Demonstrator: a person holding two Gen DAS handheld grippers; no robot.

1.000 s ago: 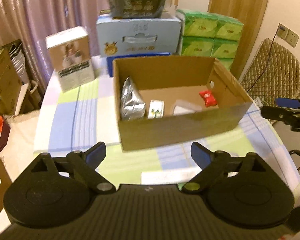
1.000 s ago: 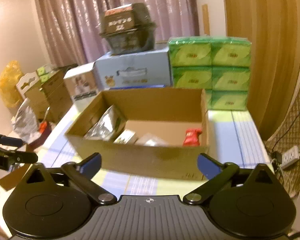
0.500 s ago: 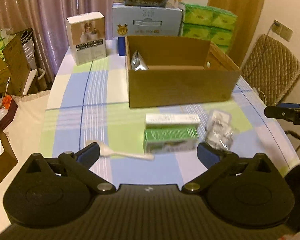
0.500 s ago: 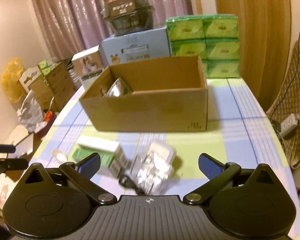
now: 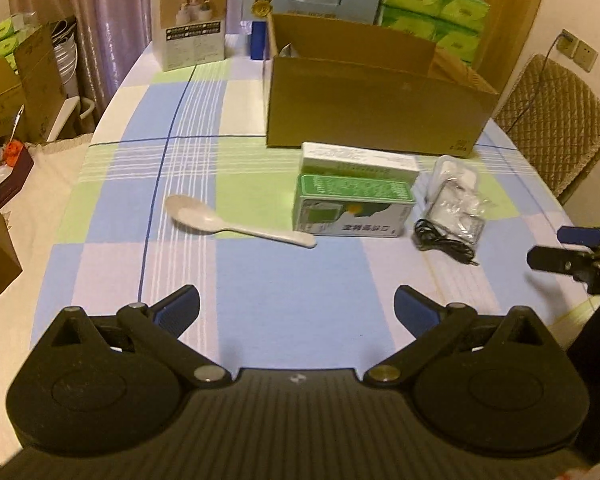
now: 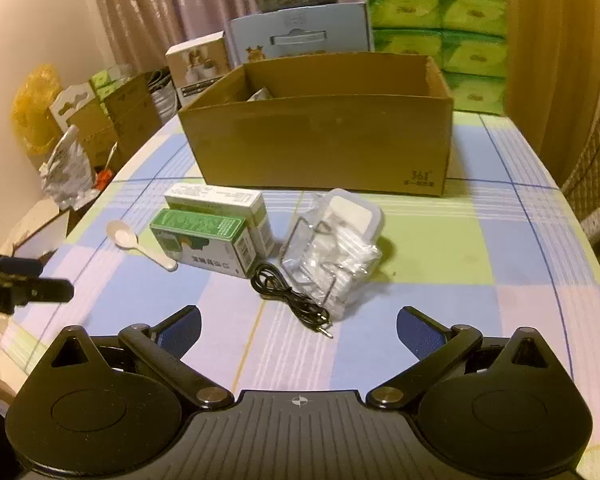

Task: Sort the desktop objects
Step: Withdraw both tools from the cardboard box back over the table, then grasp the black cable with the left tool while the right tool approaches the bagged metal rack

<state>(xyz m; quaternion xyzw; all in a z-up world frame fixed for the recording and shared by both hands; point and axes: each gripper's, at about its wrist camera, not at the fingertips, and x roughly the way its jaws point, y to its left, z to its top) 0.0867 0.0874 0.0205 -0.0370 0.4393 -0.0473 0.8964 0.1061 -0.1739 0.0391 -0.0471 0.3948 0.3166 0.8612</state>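
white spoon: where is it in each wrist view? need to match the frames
Left wrist: the white spoon lies left of centre on the checked tablecloth, handle end by the green box.
Right wrist: the white spoon sits at mid-left, small, just left of the same green box.
Shared landmark: the open cardboard box behind the loose items in both views.

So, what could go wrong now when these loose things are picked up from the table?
1. The black cable lies against the clear plastic pack; lifting one may drag the other.
2. The white spoon lies flat and thin, so the open left tool may slip off it.
3. The green box touches the white box behind it.
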